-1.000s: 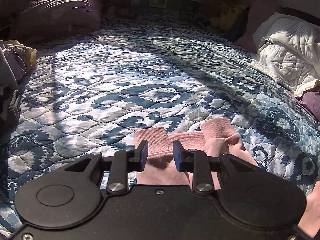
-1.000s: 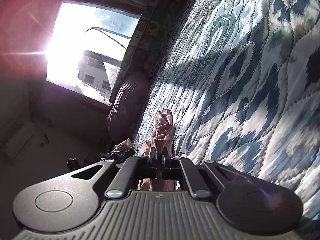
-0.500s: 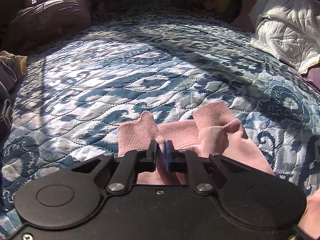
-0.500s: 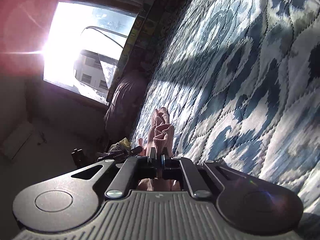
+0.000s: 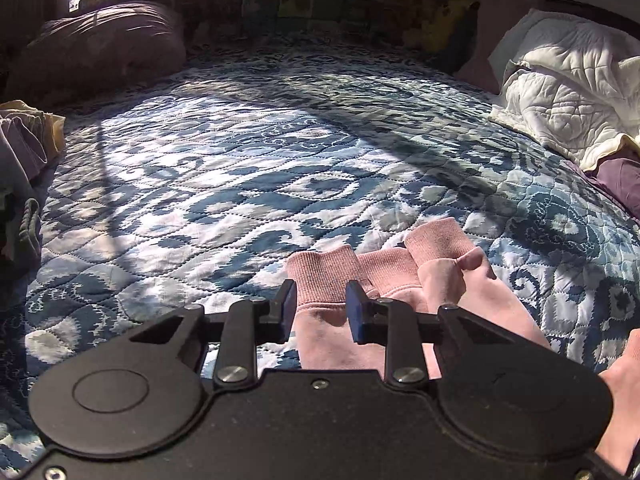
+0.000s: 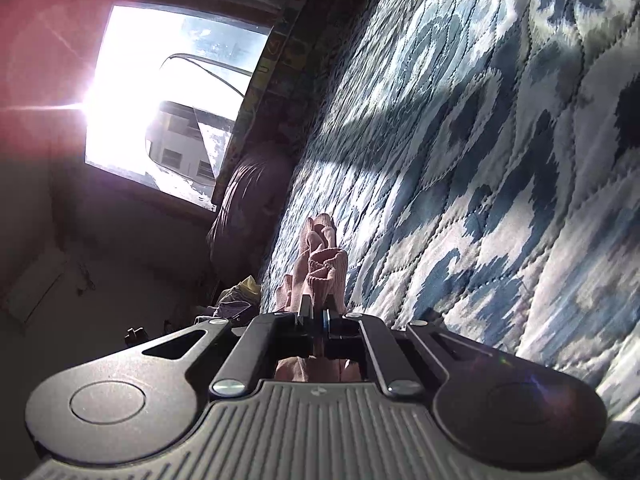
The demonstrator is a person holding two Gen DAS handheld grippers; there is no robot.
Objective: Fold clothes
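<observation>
Across the sunlit blue quilt (image 5: 248, 184) — pink garment (image 5: 360, 276), white pillow (image 5: 568, 92)

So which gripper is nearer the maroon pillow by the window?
Can't tell for sure. The left gripper sits open over the pink garment's ribbed cuff, the maroon pillow far across the quilt. The right gripper is shut on the pink garment, the pillow beyond.

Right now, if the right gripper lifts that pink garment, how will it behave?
Probably floppy: the pink garment lies in soft folds on the quilt, so free parts should sag. Likely light, being thin knit. The ribbed cuffs look grippy, so the right gripper, shut on it, probably won't slip.
</observation>
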